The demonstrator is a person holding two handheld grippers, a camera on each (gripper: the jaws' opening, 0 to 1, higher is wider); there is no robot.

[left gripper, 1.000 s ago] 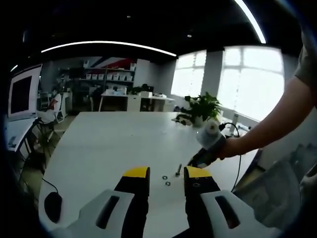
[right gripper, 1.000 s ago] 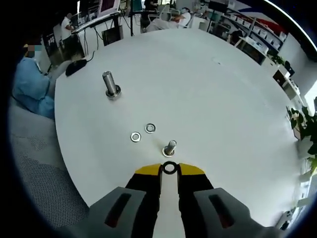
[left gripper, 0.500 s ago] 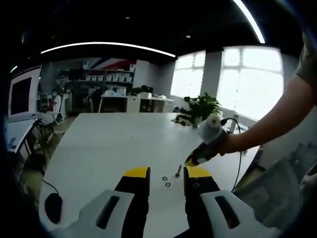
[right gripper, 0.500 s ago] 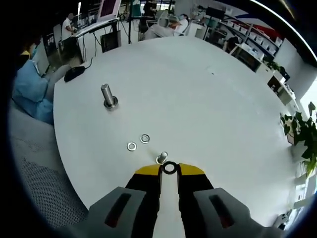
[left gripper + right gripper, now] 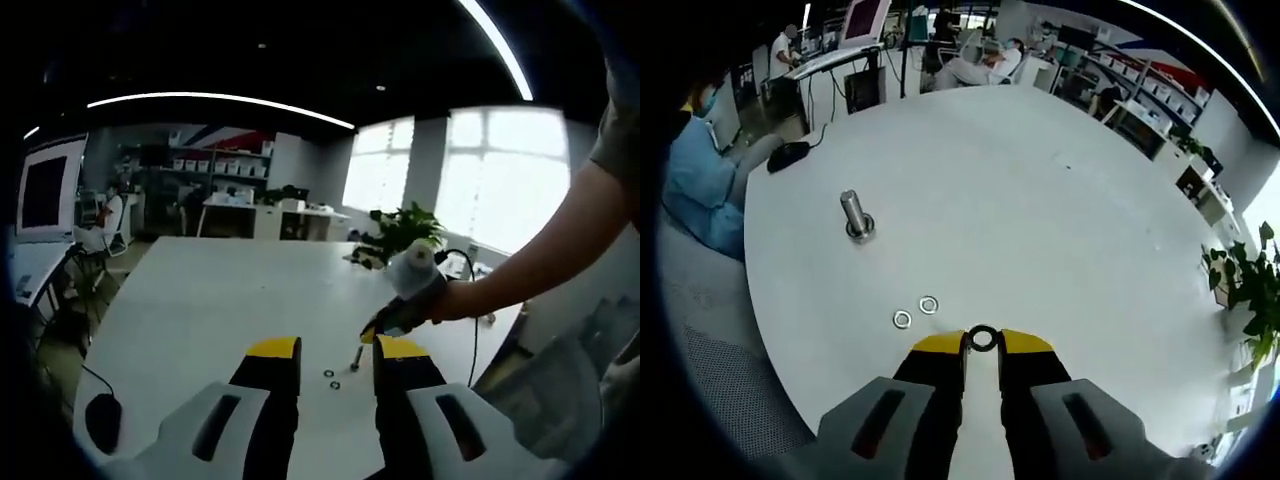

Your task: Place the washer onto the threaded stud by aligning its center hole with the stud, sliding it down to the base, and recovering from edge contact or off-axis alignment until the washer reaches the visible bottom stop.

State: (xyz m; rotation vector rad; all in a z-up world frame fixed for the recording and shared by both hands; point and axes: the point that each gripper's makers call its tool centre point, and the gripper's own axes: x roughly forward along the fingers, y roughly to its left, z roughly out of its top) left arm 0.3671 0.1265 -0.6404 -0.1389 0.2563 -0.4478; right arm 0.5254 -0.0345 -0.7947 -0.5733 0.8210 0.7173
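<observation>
My right gripper (image 5: 983, 340) is shut on a dark ring washer (image 5: 983, 337), pinched edge-on at its yellow tips. In the left gripper view that same right gripper (image 5: 371, 334), held by a hand, hovers tip-down just above a small upright threaded stud (image 5: 357, 356) on the white table (image 5: 230, 300). The stud is hidden under the tips in the right gripper view. Two loose washers (image 5: 902, 320) (image 5: 928, 304) lie flat to the left of the tips. My left gripper (image 5: 337, 350) stays open and low at the near table edge, nothing between its jaws.
A larger stud (image 5: 854, 214) with a wide base stands farther left on the table. A black mouse (image 5: 788, 155) with its cable lies near the table edge. A seated person in blue (image 5: 700, 170) is beside the table. A potted plant (image 5: 400, 226) stands at the far side.
The right gripper has moved over the small stud with the washer, so the stud has slipped out of sight beneath its tips. The left gripper has barely moved.
</observation>
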